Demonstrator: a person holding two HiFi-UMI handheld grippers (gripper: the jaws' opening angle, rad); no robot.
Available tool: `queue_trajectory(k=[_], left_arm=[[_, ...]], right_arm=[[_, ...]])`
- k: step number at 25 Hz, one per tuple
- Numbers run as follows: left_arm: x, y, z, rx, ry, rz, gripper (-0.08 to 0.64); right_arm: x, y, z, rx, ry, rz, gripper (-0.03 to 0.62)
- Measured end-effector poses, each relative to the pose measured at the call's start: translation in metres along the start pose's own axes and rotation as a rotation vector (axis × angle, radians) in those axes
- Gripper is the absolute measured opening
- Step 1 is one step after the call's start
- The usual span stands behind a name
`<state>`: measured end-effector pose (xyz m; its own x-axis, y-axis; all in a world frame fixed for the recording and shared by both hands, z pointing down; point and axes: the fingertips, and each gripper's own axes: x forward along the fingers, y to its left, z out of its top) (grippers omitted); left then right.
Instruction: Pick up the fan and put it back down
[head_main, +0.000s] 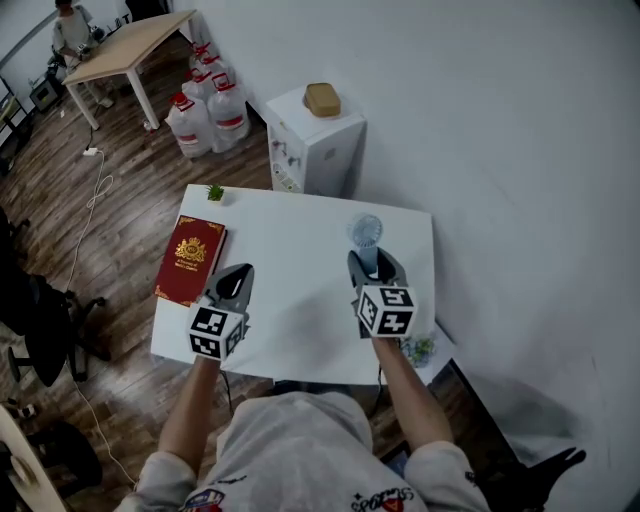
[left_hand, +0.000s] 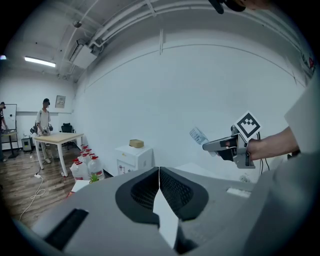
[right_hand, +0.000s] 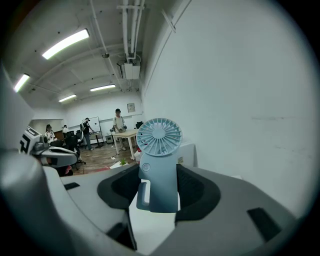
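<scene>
- The fan (right_hand: 159, 170) stood upright in my right tongs (head_main: 372, 268), which were clenched on its handle. The round head was above the pads, so the grille was free of the grip.
- It hung over the far right part of the white table (head_main: 290, 250), apparently lifted clear and ready to set down.
- My left tongs (left_hand: 159, 176) were closed on nothing, held aside near the red book (head_main: 190, 260).
- Both forearms reached forward, with the tongs tilted slightly downward.

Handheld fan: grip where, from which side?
Grip the fan by its straight handle below the round grille, coming at its button face and clamping the two side edges: those sides are parallel, while the grille is wide and slotted. The right gripper holds it so.
</scene>
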<state>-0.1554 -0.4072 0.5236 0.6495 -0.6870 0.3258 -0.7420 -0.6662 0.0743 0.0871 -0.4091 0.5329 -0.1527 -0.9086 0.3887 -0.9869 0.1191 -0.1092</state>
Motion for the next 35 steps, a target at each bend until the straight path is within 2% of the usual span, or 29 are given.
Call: queue_trajectory(k=[7, 11, 26, 35], left_arm=[[-0.003, -0.005, 0.015, 0.004, -0.033, -0.016, 0.006], [-0.005, -0.007, 0.023, 0.005, -0.047, -0.027, 0.006], [0.018, -0.023, 0.022, 0.013, -0.025, -0.094, 0.006], [0.042, -0.033, 0.004, 0.006, 0.024, -0.13, 0.006]], right_arm=[[-0.05, 0.013, 0.046, -0.019, -0.112, -0.006, 0.218], [-0.071, 0.016, 0.051, -0.018, -0.13, -0.014, 0.218], [-0.078, -0.009, 0.03, -0.001, -0.103, -0.062, 0.218], [-0.062, -0.05, -0.027, 0.04, 0.015, -0.121, 0.218]])
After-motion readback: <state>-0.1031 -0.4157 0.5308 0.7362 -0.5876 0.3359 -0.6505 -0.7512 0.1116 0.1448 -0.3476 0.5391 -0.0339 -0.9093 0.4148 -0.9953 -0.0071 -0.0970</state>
